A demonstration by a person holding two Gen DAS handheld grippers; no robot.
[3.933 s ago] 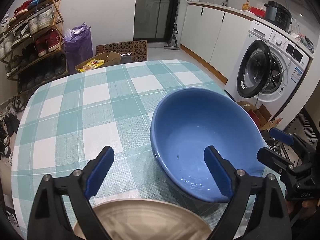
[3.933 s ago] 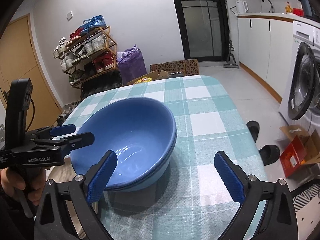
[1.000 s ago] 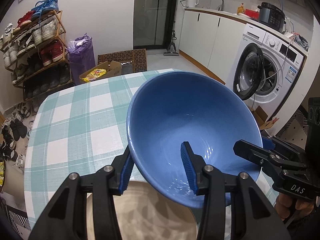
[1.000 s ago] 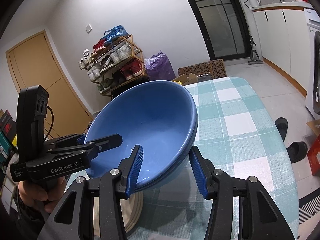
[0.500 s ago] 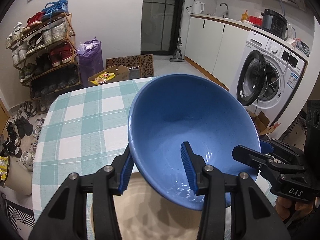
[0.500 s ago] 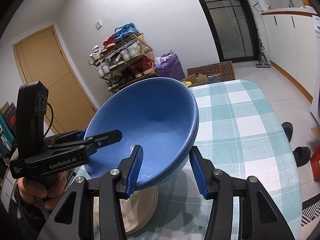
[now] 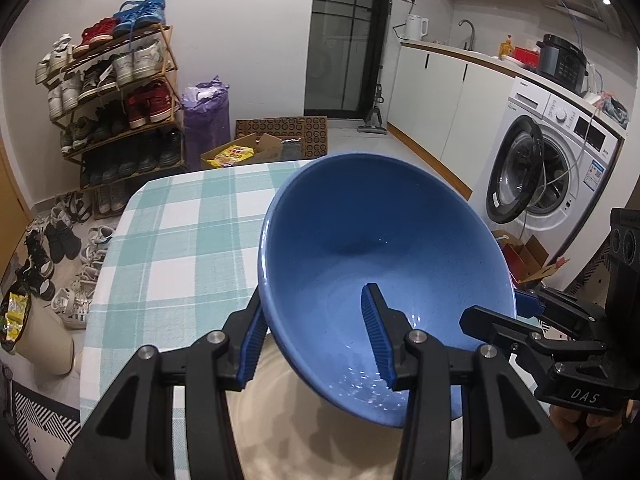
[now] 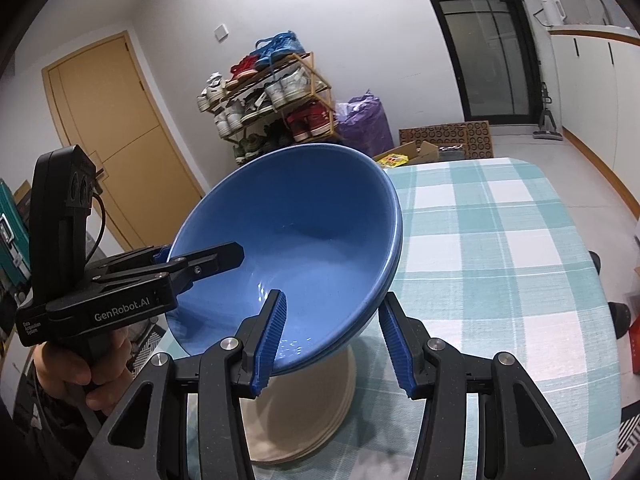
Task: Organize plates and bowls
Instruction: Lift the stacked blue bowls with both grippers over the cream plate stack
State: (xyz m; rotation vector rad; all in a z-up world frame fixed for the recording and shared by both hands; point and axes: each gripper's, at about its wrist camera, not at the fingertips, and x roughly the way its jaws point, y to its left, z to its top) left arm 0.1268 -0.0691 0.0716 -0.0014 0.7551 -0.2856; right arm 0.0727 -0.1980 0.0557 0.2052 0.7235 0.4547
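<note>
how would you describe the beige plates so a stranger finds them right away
Start at the table with the teal-and-white checked cloth. At its near edge, beneath the lifted blue bowl, lies a low stack of beige plates: the only flat, sand-coloured dishes there.

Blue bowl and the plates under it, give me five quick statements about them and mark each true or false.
1. The glossy blue ceramic bowl is tilted. True.
2. Only the left claw grips the bowl. False: the right claw clamps its rim too.
3. The bowl rests flat on the teal-and-white checked tablecloth. False: it is held above the cloth.
4. A stack of beige round plates lies below the bowl. True.
5. The bowl holds food. False: it is empty.
</note>
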